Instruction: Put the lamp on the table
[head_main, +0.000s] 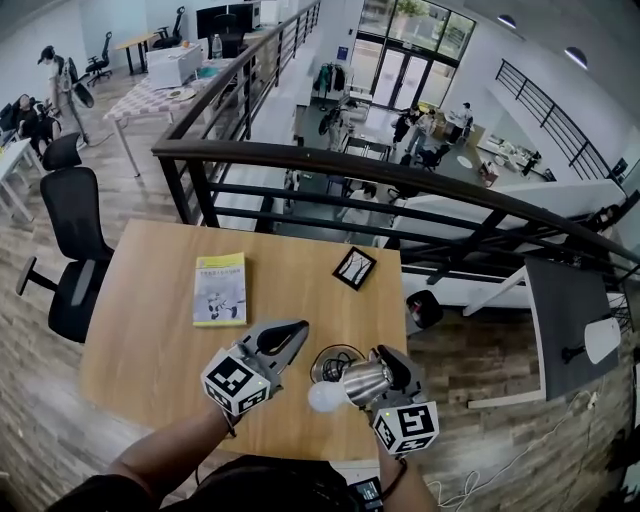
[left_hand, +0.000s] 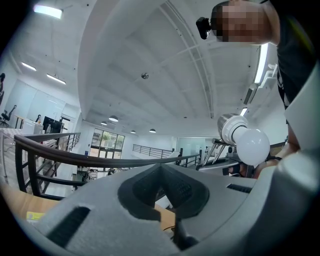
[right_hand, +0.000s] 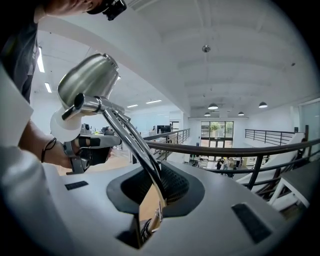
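head view | one lamp (head_main: 362, 381) in right gripper (head_main: 388, 362) | one table (head_main: 150, 300) | perhaps one booklet (head_main: 220, 289)

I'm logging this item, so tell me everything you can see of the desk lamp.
The desk lamp has a silver metal shade, a round white bulb and thin chrome rods. The right gripper is shut on those rods, holding the head tilted above the wooden table's near edge. Its round base seems to rest on the table.

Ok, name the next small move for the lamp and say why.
Probably ease the right tool straight down until the lamp base sits flat on the table, then open. Its jaws clamp the lamp's arm, the base is over bare wood, and the shut left tool holds nothing.
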